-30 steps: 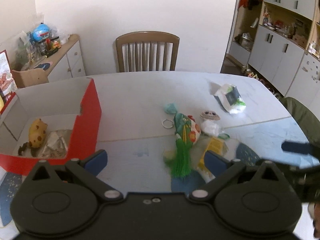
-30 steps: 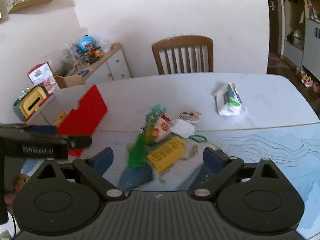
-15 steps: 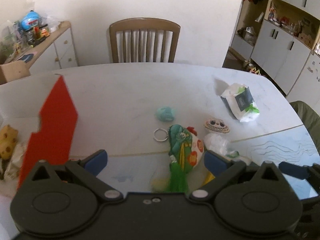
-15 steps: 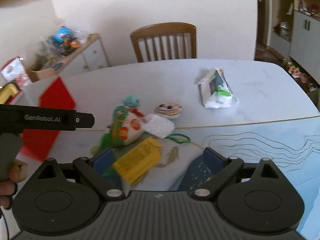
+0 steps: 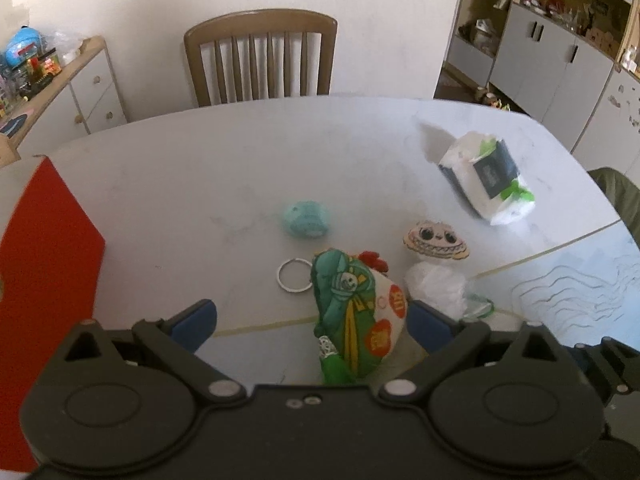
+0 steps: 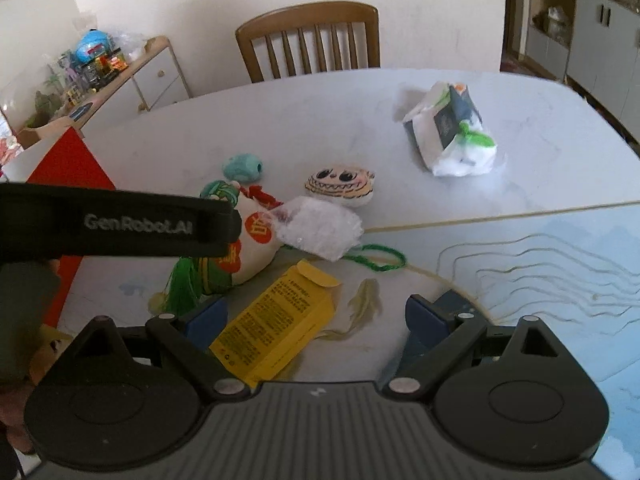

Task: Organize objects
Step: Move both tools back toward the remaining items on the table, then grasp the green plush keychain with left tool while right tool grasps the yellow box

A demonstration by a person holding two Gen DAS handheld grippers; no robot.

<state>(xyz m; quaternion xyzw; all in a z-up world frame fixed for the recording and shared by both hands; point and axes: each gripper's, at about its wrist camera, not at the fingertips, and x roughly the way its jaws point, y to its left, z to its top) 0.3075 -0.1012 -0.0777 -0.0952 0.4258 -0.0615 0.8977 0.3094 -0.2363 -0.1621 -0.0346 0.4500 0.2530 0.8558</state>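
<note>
1. Left gripper point(image 5: 312, 318): blue-padded fingers spread wide, holding nothing. The embroidered pouch lies between them, touched by neither pad as far as the left wrist view shows.
2. Embroidered pouch point(image 5: 356, 312): a soft white sachet with a green patterned panel, orange roundels, a red knot at its far end and a green tassel point(image 6: 182, 284) at its near end. It lies on the table's near half; a metal key ring point(image 5: 295, 276) lies just beside its far left corner.
3. Right gripper point(image 6: 316, 314): fingers likewise spread wide and empty. The near end of the yellow carton lies between them, closer to the left finger; contact cannot be told.
4. Yellow carton point(image 6: 276, 322): a flat yellow box printed with dark text, top flap open, lying aslant just right of the pouch.
5. Clear plastic bag point(image 6: 318, 230): crumpled, resting against the pouch's right side, with a green cord loop point(image 6: 378, 258) trailing from under it.
6. Cartoon-face charm point(image 6: 340, 184): a flat oval with large eyes and bared teeth, just beyond the bag.
7. Teal plush point(image 5: 306, 218): a small rounded toy beyond the key ring.
8. Tissue pack point(image 5: 486, 178): white wrapper with dark label and green print, well apart at the far right.
9. Red box flap point(image 5: 44, 264): stands at the table's left edge.
10. Table point(image 5: 224, 168): pale marble-look top; a wooden chair point(image 5: 260, 56) stands behind it.
11. Obstruction: in the right wrist view the left gripper's black body crosses the left side, covering part of the pouch.
</note>
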